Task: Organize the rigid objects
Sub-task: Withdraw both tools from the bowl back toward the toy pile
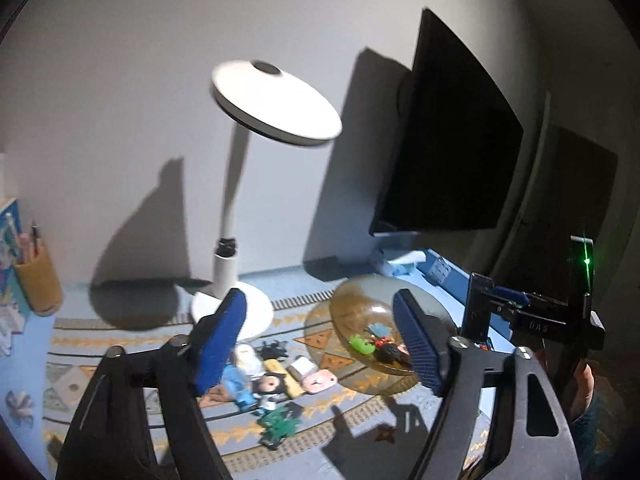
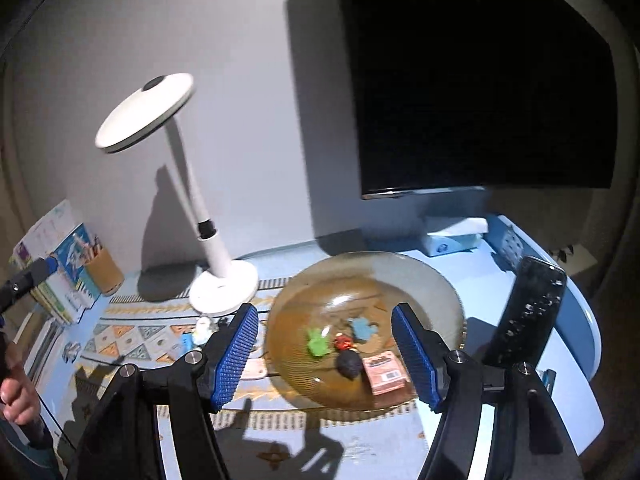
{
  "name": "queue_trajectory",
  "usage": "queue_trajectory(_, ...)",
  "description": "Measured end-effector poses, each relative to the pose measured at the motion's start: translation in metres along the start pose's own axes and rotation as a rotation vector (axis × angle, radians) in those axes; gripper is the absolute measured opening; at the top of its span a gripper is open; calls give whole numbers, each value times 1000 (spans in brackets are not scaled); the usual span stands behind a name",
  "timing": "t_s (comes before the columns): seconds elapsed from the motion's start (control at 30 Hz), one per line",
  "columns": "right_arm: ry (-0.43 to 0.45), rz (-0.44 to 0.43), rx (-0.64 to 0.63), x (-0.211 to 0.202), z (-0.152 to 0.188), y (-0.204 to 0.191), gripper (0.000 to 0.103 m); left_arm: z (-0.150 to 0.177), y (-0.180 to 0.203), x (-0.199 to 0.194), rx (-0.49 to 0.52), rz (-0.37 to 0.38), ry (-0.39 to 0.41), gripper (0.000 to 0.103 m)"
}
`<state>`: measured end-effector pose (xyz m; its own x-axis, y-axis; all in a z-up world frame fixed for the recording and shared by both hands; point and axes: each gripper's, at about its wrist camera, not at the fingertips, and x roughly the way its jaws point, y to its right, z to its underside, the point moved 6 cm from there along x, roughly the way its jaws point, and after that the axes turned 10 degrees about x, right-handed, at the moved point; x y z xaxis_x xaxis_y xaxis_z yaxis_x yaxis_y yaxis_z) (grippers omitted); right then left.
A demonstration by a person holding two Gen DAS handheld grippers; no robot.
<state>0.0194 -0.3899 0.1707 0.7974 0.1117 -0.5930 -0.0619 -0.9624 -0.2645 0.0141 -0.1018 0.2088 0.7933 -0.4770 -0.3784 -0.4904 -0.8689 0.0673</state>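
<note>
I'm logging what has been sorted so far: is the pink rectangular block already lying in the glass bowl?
Yes, the pink rectangular block lies inside the glass bowl, near its front rim.

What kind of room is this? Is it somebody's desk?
Probably a home desk or study corner. A white desk lamp stands by the wall, a dark monitor hangs above, and a cup of pencils sits beside some books. Small toys lie on a patterned mat.
</note>
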Motion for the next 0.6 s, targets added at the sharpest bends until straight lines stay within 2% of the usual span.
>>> queue_trajectory(0.13,-16,-20,-26,3,9,-18,68,10,-17,-17,-11,-32,5,77)
queue_trajectory(0.33,-76,-57,-43,17,26,-39,68,39,-39,-13,-54,-25,-64,77)
queue_trajectory(0.6,-200,-79,-54,52,64,-54,69,111,-41,33,-95,66,-274,77)
